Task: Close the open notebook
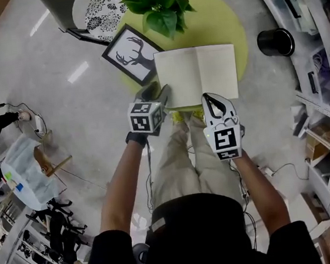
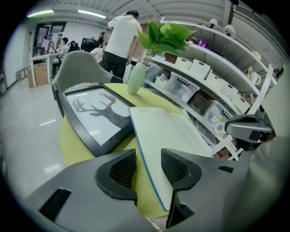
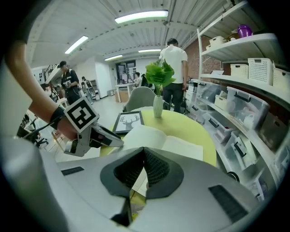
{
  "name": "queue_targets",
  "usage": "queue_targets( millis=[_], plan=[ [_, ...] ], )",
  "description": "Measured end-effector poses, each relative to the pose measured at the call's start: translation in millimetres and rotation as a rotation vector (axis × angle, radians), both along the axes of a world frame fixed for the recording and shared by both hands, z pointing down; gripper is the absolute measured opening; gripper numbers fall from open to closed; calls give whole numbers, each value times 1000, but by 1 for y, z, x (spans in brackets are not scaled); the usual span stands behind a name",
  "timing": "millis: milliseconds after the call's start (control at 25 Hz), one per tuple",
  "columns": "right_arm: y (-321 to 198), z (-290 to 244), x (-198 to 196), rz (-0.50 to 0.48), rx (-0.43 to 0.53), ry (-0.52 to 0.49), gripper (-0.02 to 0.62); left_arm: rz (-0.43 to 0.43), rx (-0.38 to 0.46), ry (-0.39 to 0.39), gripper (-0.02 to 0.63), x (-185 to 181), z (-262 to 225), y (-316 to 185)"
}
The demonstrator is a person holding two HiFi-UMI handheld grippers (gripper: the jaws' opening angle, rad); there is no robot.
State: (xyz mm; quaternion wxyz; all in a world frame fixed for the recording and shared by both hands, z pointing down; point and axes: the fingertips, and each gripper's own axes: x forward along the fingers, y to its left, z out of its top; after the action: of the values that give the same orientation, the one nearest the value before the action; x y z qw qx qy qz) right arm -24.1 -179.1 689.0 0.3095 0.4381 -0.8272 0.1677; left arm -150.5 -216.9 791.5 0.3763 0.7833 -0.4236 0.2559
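Head view: we see the open notebook [image 1: 197, 74] flat mid-frame on the yellow-green table [image 1: 217, 22], left gripper [image 1: 159, 93] at its lower-left corner, right gripper [image 1: 210, 98] at its bottom edge; left gripper view: jaws apart, not touching, lined up on the blue cover edge, we judge to lift it; right gripper view: jaws together, empty.

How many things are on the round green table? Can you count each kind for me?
Notebook: 1
Framed deer picture: 1
Plant in a vase: 1
Total: 3
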Motion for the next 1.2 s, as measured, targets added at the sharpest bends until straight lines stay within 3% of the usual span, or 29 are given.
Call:
queue_targets(
  millis=[320, 1200],
  plan=[
    [10, 2, 7, 14, -14, 9, 0, 37, -18, 19, 159, 4, -1, 1],
    [16, -7, 13, 21, 3, 6, 0, -57, -51, 87, 109, 3, -9, 1]
  ],
)
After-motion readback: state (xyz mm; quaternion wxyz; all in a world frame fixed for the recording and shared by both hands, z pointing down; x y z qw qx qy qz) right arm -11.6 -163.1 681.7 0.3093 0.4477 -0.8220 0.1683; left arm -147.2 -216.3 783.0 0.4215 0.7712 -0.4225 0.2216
